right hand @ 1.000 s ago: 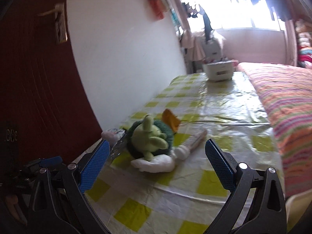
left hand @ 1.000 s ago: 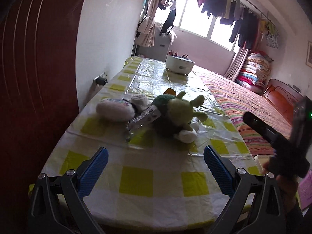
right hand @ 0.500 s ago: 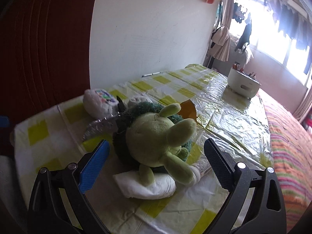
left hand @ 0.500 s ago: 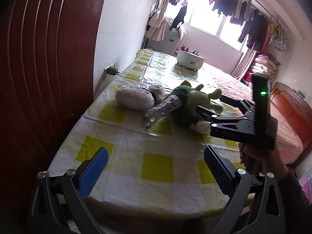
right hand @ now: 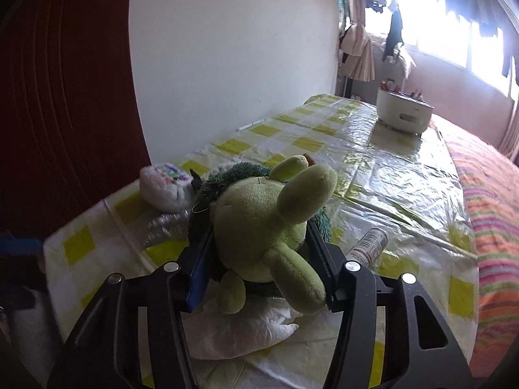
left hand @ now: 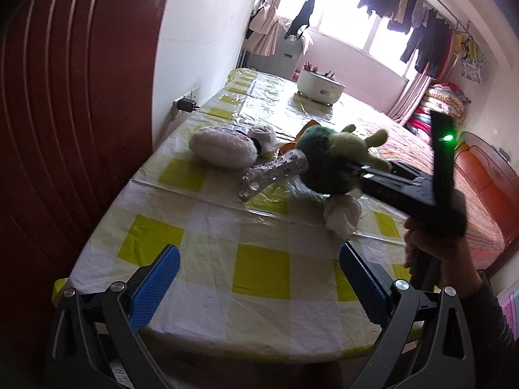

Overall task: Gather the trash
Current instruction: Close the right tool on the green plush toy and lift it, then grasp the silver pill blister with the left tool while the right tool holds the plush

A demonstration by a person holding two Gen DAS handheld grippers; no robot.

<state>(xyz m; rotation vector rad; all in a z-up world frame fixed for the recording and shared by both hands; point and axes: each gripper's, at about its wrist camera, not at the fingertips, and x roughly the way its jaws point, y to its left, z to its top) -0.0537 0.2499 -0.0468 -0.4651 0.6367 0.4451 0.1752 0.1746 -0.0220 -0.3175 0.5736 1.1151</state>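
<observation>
My right hand-held gripper point(right hand: 259, 259) is closing its jaws around the green plush point(right hand: 269, 214), whose body sits between the two pads, both of them against its sides. The plush lies with its long axis running away from me, legs toward my gripper and ears pointing to the far end of the tabletop point(right hand: 405, 175).

Under the plush, just below my right gripper, lies one crumpled white tissue point(right hand: 246, 327). Just right of the right finger is one small tube point(right hand: 369, 246), lying flat, its long axis slanting away and to the right. Left of the left finger lies one clear squashed bottle point(left hand: 272, 175), its long axis slanting from near-left to far-right in the left view, its far end touching the plush. Beyond it is one white plush point(left hand: 220, 146). One white pot point(right hand: 402, 113) stands far ahead.

My left hand-held gripper point(left hand: 256, 282) hangs spread wide over the tabletop's near edge, with nothing between its pads.
</observation>
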